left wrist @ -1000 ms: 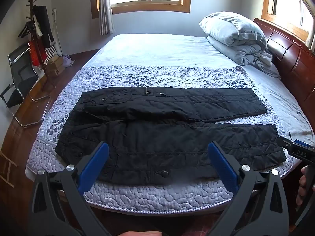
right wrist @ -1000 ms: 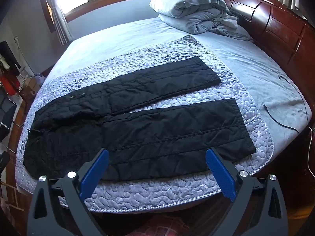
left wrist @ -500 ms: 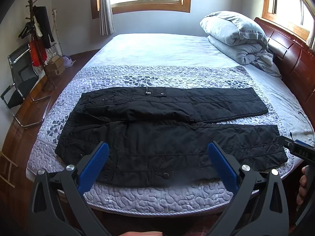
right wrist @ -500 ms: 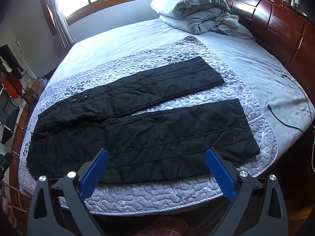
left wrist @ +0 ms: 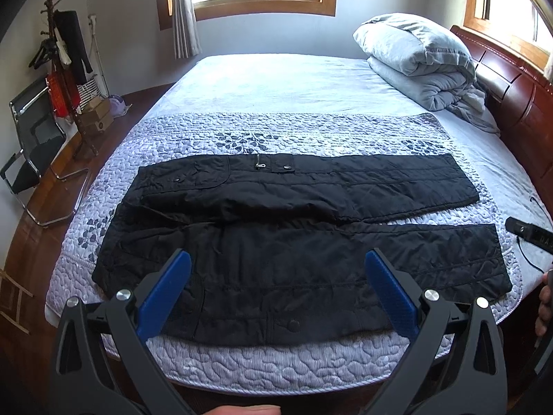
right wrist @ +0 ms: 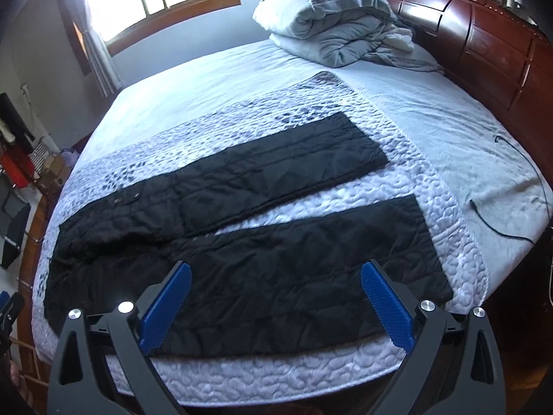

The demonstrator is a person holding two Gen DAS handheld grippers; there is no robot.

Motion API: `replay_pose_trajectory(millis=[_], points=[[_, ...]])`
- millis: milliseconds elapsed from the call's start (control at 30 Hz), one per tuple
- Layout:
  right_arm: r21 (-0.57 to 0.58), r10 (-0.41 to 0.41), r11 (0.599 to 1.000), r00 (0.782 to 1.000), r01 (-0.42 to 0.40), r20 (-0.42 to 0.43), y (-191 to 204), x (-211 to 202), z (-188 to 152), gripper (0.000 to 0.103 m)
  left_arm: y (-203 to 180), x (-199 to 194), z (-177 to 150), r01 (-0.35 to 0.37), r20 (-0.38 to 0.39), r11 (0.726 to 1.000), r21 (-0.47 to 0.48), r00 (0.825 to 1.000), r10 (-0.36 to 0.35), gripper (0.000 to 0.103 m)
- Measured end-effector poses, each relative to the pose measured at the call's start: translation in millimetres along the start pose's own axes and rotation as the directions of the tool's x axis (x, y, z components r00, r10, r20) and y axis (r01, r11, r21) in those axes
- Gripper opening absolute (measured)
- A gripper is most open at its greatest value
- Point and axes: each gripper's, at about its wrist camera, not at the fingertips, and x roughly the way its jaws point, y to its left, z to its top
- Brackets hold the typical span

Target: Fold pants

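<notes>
Black quilted pants [left wrist: 297, 228] lie flat on the patterned quilt of the bed, waist at the left, both legs spread apart and pointing right. They also show in the right wrist view [right wrist: 249, 242]. My left gripper [left wrist: 278, 259] is open and empty, hovering above the near side of the pants by the waist. My right gripper [right wrist: 274, 271] is open and empty, above the near leg. The right gripper's tip shows at the right edge of the left wrist view [left wrist: 528, 233].
The grey patterned quilt [left wrist: 276, 366] covers the near half of the bed. A folded grey duvet [left wrist: 421, 58] lies at the wooden headboard [right wrist: 490, 41] on the right. A black cable [right wrist: 497, 224] lies on the sheet. A chair [left wrist: 31, 152] and coat rack [left wrist: 58, 55] stand left.
Both grippers have moved slightly forward toward the pants, which look a little larger in both views. The jaws stay open and the pants have not moved.
</notes>
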Motion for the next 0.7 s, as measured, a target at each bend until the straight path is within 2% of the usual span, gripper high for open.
replay_pose_trajectory(millis=[700], points=[[0.009, -0.019, 1.000, 1.000, 0.019, -0.012, -5.9, 24.1, 17.1, 0.099, -5.3, 19.6, 23.9, -0.008, 0.004, 1.000, 0.027, 1.000, 0.008, 0.100]])
